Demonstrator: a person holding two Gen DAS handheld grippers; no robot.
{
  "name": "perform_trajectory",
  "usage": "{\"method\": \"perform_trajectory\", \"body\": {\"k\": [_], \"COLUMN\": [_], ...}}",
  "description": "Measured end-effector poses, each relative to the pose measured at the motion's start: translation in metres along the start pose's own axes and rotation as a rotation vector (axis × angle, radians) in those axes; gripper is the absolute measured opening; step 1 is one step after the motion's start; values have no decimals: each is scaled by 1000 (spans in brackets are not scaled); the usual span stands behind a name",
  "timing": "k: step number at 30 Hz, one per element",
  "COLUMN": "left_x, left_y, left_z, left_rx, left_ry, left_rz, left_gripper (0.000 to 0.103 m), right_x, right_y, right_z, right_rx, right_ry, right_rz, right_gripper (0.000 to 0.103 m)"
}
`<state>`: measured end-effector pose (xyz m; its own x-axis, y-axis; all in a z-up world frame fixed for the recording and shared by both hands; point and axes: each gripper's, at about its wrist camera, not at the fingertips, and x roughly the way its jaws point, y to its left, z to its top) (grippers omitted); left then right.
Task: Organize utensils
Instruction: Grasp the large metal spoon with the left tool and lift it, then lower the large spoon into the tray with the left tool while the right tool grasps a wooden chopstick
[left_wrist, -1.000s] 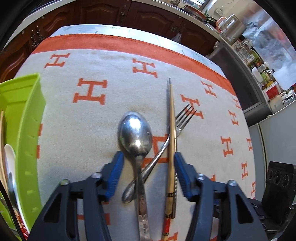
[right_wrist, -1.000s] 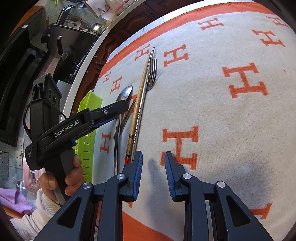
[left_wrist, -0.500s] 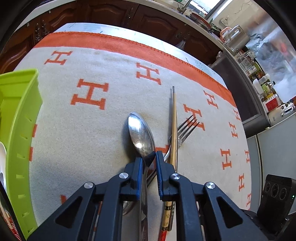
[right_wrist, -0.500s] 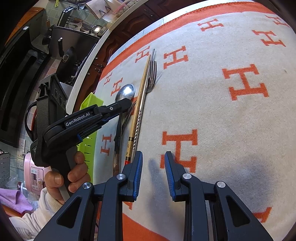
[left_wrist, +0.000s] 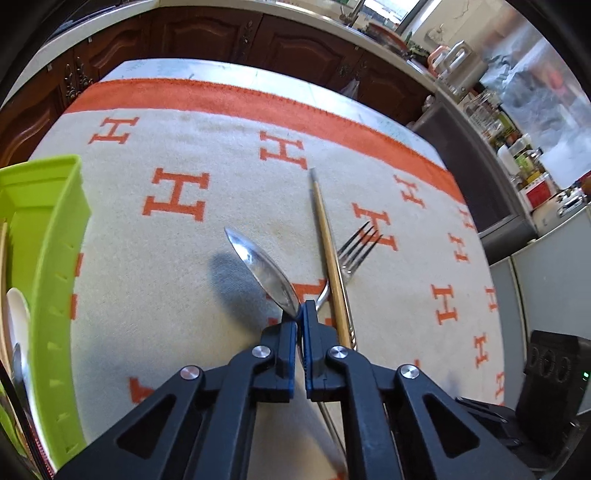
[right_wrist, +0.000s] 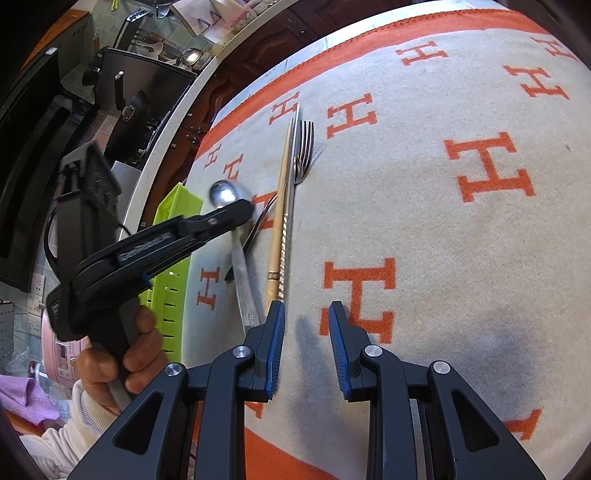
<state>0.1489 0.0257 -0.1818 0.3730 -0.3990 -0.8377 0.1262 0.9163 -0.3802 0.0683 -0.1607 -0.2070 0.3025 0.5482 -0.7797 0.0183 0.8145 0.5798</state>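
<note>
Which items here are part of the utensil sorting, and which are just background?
Job: spoon clamped in left gripper; fork; chopsticks; green tray; right gripper, open.
Background: blanket; pink cooker; purple cloth; counter jars.

Cloth (left_wrist: 221, 155): cream/off-white, scattered orange "H" letters, wide orange border band with a stitched-looking edge. Spoon (left_wrist: 264, 273): shiny silver, bowl mirrors dark and light streaks; casts a grey shadow on the cloth. Fork (left_wrist: 356, 245): silver, plain. Chopsticks (left_wrist: 328, 251): pale tan/wood colour with a dark tip in the left view; right view shows a gold band near the thick end, and one silver stick with a spiral-ribbed section. Tray (left_wrist: 55, 266): lime green, rows of small slots in its wall. Left gripper (left_wrist: 300, 325) and right gripper (right_wrist: 306, 347): black bodies, blue ribbed pads, silver pivot screws. Cabinets (left_wrist: 207, 33): dark brown wood, carved panels. Countertop edge white.
</note>
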Motion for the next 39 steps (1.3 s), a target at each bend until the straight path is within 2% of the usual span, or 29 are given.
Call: {"method": "perform_trajectory", "body": {"k": [9, 15, 21, 26, 32, 39], "left_x": [-60, -117, -170, -207, -243, -263], "left_y": [4, 15, 32, 47, 75, 108], "left_z": [-13, -22, -30, -39, -50, -55], "left_rx": [17, 16, 5, 8, 2, -20], "left_ry": [-68, -153, -233, -266, -290, -273], "left_rz": [-42, -36, -24, 15, 104, 184], "left_gripper": [1, 1, 1, 1, 1, 1], "right_x": [1, 9, 24, 36, 48, 59], "right_y": [31, 55, 64, 73, 87, 96], "right_z": [11, 18, 19, 17, 17, 14], "right_rx": [-87, -140, -144, -168, -205, -221], "right_ry": [-27, -29, -6, -5, -16, -19], "right_rz": [-32, -52, -72, -103, -207, -252], "right_gripper": [25, 25, 24, 24, 24, 24]}}
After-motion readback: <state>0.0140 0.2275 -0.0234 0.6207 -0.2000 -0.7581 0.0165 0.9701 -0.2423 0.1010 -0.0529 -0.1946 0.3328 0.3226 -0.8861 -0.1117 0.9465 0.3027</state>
